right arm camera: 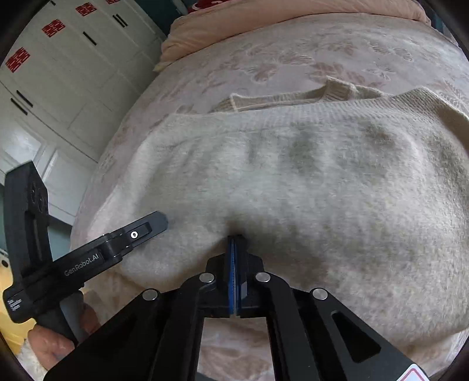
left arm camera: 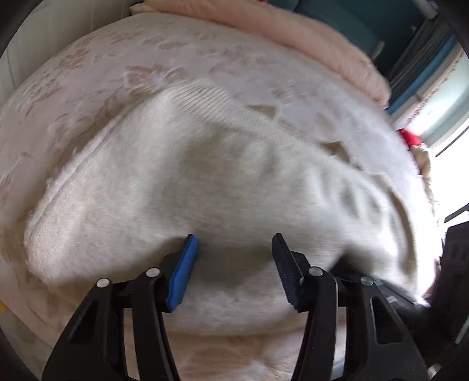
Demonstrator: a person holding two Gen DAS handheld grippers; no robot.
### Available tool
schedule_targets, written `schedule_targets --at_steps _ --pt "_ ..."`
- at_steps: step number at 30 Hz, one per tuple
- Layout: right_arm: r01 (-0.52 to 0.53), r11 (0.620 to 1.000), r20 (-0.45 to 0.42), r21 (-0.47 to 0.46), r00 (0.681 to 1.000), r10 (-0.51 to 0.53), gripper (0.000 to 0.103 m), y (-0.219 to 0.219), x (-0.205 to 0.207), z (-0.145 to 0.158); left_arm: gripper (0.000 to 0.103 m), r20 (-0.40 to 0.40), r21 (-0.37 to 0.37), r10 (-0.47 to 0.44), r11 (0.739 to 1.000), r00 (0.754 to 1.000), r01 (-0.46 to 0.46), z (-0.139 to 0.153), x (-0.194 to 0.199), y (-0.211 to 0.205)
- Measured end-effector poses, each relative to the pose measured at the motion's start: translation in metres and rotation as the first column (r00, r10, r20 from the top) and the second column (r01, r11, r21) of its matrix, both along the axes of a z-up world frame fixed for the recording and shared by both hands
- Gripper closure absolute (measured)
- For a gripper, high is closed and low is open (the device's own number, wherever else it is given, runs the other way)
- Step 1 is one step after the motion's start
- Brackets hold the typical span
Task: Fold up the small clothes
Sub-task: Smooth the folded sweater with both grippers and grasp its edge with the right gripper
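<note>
On the bed point(right arm camera: 293, 52), over a pink floral bedspread, lies a fuzzy cream sweater point(right arm camera: 293, 181), folded over itself with its ribbed collar point(right arm camera: 337, 88) showing at the far edge. The right gripper point(right arm camera: 234, 243) is clamped tight on the sweater's near edge — its blue pads meet with the knit pinched between them, and the cloth puckers at that spot. The left gripper point(left arm camera: 234, 252) stands wide open just above the sweater point(left arm camera: 219, 175), holding nothing; its view is blurred. From the right wrist view the left gripper point(right arm camera: 152, 221) reaches in from the left, its finger over the sweater's near left corner, with the person's hand point(right arm camera: 58, 337) on its handle. A pink quilt point(right arm camera: 205, 26) is bunched at the bed's far end — white wardrobes point(right arm camera: 58, 73) with red paper cuts stand beyond.
</note>
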State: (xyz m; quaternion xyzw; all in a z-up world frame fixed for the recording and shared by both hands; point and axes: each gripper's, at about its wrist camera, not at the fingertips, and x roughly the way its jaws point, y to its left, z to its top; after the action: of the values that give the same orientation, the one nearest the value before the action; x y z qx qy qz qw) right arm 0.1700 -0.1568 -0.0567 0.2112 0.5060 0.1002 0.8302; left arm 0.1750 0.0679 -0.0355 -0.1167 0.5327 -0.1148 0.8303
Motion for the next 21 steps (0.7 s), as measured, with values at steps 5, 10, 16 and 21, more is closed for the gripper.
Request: schedule_targets --at_steps 5,10,16,21 --pt "0.247 0.969 -0.01 0.025 0.969 -0.246 0.103 -0.113 -0.039 -0.007 0.073 0.015 -0.061 0.0 0.998 1.0 0.001 -0.011 0.0 0.031" --pt "0.458 0.886 -0.056 0.067 0.889 -0.455 0.103 -0.197 -0.092 -0.016 0.076 -0.001 -0.117 0.056 0.992 0.998 -0.055 -0.004 -0.003 0.044" --pt "0.227 0.972 0.037 0.054 0.973 -0.229 0.095 -0.11 -0.057 0.028 0.068 0.026 -0.202 -0.044 0.978 0.999 0.049 0.026 -0.028 -0.009" --pt "0.083 0.996 -0.079 -0.04 0.993 -0.086 0.099 -0.037 0.007 -0.01 0.067 -0.053 -0.132 -0.052 0.99 0.997 0.045 -0.016 -0.018 -0.033"
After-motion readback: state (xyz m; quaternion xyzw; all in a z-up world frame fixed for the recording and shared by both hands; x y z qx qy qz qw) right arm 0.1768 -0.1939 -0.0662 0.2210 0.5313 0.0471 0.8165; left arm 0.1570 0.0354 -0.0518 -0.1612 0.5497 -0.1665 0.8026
